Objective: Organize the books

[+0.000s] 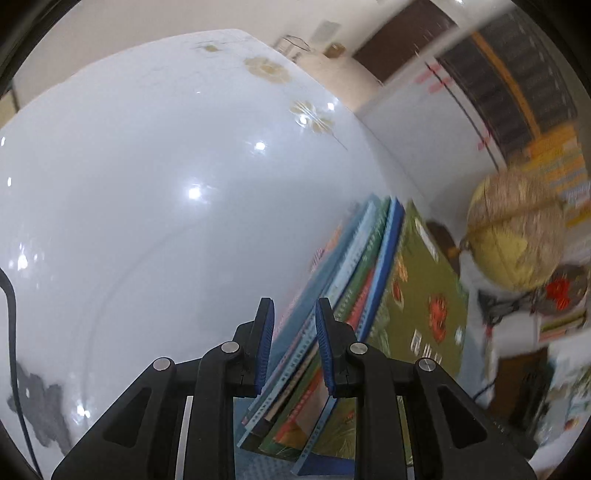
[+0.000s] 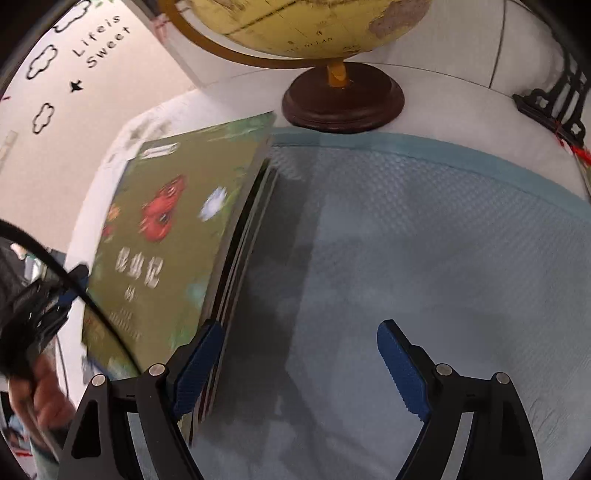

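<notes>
A row of thin books (image 1: 364,258) stands on edge and leans on the white table (image 1: 147,184); the outermost has a green cover (image 1: 417,295) with red insects. My left gripper (image 1: 294,306) sits over the row's near end, its jaws nearly together, pinching a few blue and teal books between the pads. In the right wrist view the same green book (image 2: 166,229) leans at the left over a blue mat (image 2: 424,221). My right gripper (image 2: 298,325) is open wide above the mat, its left finger (image 2: 199,365) beside the row's edge and nothing between the pads.
A yellow globe (image 2: 314,22) on a dark wooden base (image 2: 343,99) stands just beyond the mat and books. A hand (image 2: 37,398) carries the left gripper (image 2: 40,314) at the far left. A black cable (image 1: 11,314) hangs at the table's left side.
</notes>
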Available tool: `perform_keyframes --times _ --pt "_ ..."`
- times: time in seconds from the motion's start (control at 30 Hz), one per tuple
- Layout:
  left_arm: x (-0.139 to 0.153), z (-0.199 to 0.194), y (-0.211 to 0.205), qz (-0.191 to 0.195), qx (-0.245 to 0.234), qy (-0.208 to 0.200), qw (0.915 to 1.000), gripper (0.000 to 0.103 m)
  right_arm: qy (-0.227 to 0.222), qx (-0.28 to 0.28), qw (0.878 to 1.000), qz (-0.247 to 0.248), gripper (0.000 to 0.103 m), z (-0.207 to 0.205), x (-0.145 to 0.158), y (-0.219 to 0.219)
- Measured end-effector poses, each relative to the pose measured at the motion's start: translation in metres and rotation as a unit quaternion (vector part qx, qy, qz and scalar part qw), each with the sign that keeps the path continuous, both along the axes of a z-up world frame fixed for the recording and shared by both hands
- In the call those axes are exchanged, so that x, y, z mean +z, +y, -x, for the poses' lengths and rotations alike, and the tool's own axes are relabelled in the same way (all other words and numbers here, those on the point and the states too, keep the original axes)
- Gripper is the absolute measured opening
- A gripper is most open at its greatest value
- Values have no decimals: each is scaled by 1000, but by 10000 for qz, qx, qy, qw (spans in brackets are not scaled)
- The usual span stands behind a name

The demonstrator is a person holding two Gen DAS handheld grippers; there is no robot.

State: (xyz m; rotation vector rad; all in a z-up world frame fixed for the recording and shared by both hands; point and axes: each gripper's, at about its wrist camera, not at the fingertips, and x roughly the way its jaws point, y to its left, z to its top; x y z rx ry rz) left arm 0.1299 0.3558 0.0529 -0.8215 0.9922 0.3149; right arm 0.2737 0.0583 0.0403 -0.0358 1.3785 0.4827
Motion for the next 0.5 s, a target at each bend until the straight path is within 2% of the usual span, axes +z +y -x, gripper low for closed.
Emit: perform_keyframes --times 0.17,0.2,0.23,0.3,0.37,0.43,0.5 --pt "0 0 -5 7 76 69 9999 20 -282 274 9983 431 84 -4 4 24" --pt "-1 4 -6 24 125 59 9999 20 -335 311 9978 481 83 -2 6 27" --pt "0 7 -6 12 159 58 9999 19 -357 355 9976 472 76 3 8 30" --pt "4 12 -8 -63 133 71 9999 19 -452 373 9968 538 69 10 11 33" --pt "6 12 -11 -139 117 105 9998 19 -557 419 9958 596 69 13 12 36" --pt "9 18 -14 -237 81 171 9995 19 -451 409 9972 435 69 14 12 31" --pt "17 28 -20 -374 77 68 9992 20 -18 261 9996 -54 69 12 5 17"
